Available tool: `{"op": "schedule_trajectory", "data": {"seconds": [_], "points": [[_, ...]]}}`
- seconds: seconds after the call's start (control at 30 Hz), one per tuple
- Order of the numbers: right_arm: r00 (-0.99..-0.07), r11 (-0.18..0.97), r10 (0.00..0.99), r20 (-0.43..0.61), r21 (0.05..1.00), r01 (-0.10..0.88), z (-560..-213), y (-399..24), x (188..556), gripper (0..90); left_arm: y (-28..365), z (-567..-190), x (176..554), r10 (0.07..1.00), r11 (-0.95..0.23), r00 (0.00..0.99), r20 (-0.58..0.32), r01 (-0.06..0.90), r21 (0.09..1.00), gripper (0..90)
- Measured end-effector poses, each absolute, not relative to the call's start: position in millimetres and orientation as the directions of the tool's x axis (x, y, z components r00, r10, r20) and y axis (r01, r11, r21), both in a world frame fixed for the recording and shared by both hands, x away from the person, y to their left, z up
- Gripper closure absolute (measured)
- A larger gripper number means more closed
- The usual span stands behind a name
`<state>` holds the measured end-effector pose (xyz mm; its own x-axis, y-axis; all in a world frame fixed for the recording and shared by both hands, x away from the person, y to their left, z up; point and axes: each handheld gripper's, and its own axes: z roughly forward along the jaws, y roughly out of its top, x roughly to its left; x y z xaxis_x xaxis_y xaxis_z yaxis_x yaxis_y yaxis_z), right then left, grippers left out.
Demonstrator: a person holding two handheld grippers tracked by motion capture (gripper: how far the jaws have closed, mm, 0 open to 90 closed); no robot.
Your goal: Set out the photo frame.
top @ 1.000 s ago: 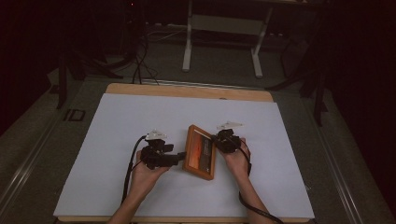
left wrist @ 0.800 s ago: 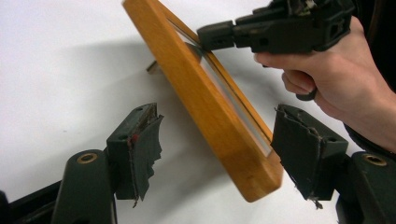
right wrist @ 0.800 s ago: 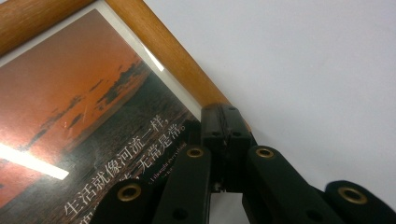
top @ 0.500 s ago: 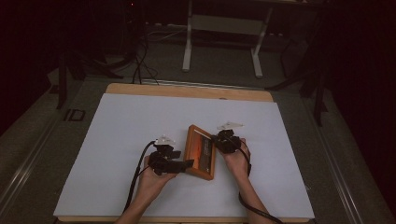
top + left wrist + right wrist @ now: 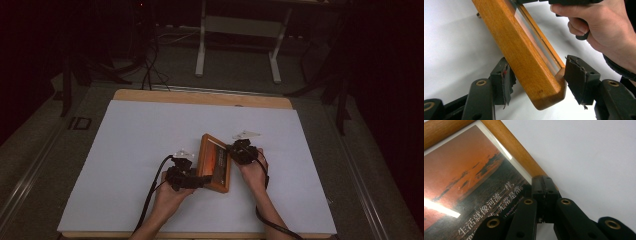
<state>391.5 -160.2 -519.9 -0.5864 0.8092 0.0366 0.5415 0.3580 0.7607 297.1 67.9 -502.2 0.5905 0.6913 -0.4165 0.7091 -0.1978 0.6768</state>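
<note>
A wooden picture frame (image 5: 214, 162) holding a sunset print with Chinese text (image 5: 461, 182) sits tilted on the white table sheet (image 5: 125, 150). My right gripper (image 5: 233, 150) is at the frame's right edge. In the right gripper view its jaws (image 5: 544, 182) are shut on the wooden rim (image 5: 509, 150). My left gripper (image 5: 200, 181) is at the frame's near left corner. Its jaws (image 5: 540, 75) have just been closing and straddle the frame's wooden corner (image 5: 524, 50). One pad (image 5: 507, 82) lies against the wood, while the other pad (image 5: 577, 77) stands just off it.
The white sheet covers a wooden tabletop whose bare far edge (image 5: 200, 97) shows at the back. Beyond it, on the dark floor, stand a metal stand's legs (image 5: 202, 55) and loose cables (image 5: 150, 65). Black cables trail from both grippers toward the near edge.
My left gripper has moved right and a little down to the frame's near corner, and its jaws now stand around the wood. The right gripper and the frame have stayed put.
</note>
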Motion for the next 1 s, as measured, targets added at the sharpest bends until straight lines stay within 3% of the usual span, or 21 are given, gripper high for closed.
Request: {"op": "schedule_trajectory", "data": {"seconds": [0.5, 1.0], "points": [[-0.590, 0.355, 0.806, 0.041, 0.764, 0.539, -520, -162, 391, 89.8, 68, -501, 298, 0.689, -0.148, 0.556, -0.465, 0.736, 0.661, 50.1], [-0.613, 0.395, 0.790, 0.005, 0.760, 0.515, -508, -184, 378, 84.8, 44, -486, 292, 0.714, -0.201, 0.595, -0.370, 0.680, 0.706, 57.6]]}}
